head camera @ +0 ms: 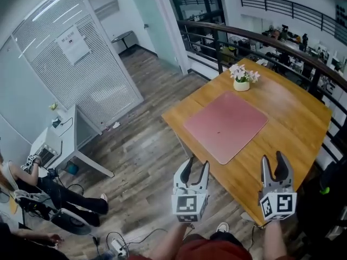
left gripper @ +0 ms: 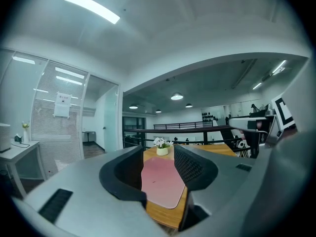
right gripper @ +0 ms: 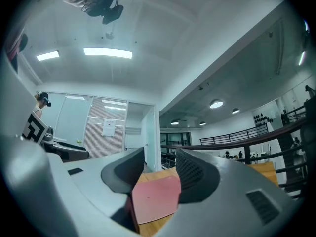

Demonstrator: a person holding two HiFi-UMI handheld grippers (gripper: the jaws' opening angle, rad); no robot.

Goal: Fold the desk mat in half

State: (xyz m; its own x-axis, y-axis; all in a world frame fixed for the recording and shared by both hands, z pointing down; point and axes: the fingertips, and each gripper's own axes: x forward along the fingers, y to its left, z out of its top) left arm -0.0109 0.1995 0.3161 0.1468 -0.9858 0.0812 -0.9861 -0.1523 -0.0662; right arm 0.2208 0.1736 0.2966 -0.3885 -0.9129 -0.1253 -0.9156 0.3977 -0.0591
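Mat: the pink desk mat lies flat and unfolded on the wooden table, toward its near-left side.
Progress: I judge that nothing is done yet; gripping an edge and the whole fold remain.
Left gripper: jaws apart, empty, short of the table.
Right gripper: jaws apart, empty, by the table's near edge.
Far side: a flower pot just beyond the mat.
Writing: a paper sheet on the blinds; I cannot read its print.

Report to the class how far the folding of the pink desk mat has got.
Done: nothing; the desk mat lies flat and unfolded on the wooden table, with a flower pot beside its far edge. In hand: the left gripper and right gripper are open and empty, short of the mat. Left: grip one edge, carry it over to the opposite edge, release.
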